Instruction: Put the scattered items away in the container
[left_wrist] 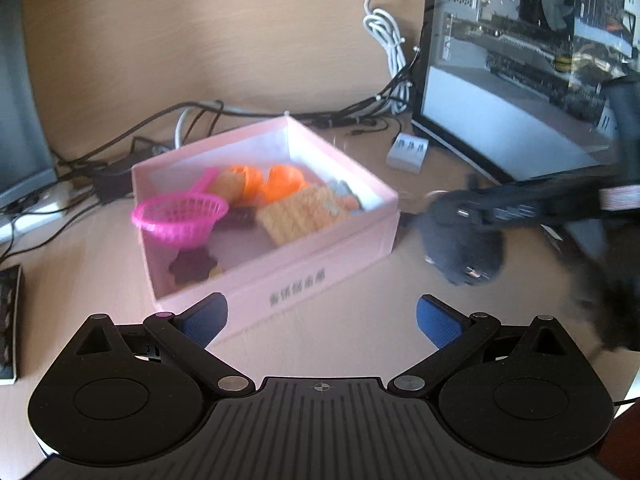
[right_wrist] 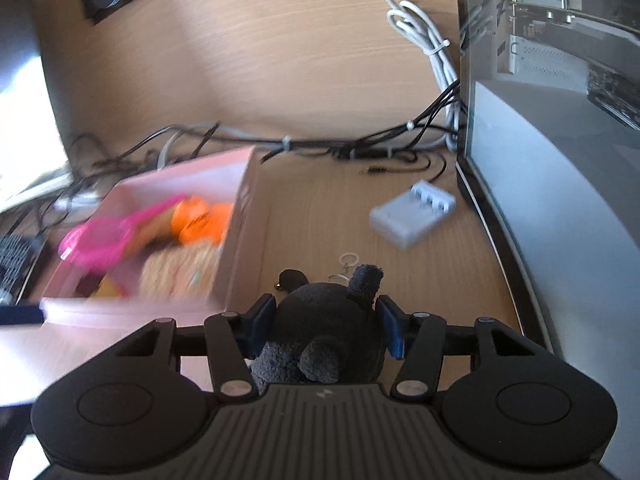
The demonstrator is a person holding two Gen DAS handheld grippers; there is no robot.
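Gripping a dark grey plush toy (right_wrist: 324, 332) between its blue-padded fingers (right_wrist: 390, 330), the right gripper (right_wrist: 325, 330) holds the toy above the wooden table (right_wrist: 320, 220), just right of a pink box (left_wrist: 280, 280); the pads press against both flanks of the plush, whose small ear and tail stick up in the right wrist view. From the left wrist view, the left gripper (left_wrist: 322, 320) stands with its fingers (left_wrist: 438, 322) wide apart and nothing between them, one fingertip close against the box's near wall. Dark printed characters run along that wall, too blurred to read. Inside the box lie a pink toy strainer (left_wrist: 180, 216), orange pieces (left_wrist: 280, 182), a tan waffle-like piece (left_wrist: 296, 216) and a dark flower-shaped piece (left_wrist: 192, 266). Farther back, a small grey charger-like block (right_wrist: 412, 216) sits on the table, with tangled black and white cables (right_wrist: 360, 148) behind it and a glass-sided computer case (right_wrist: 560, 160) at far right.
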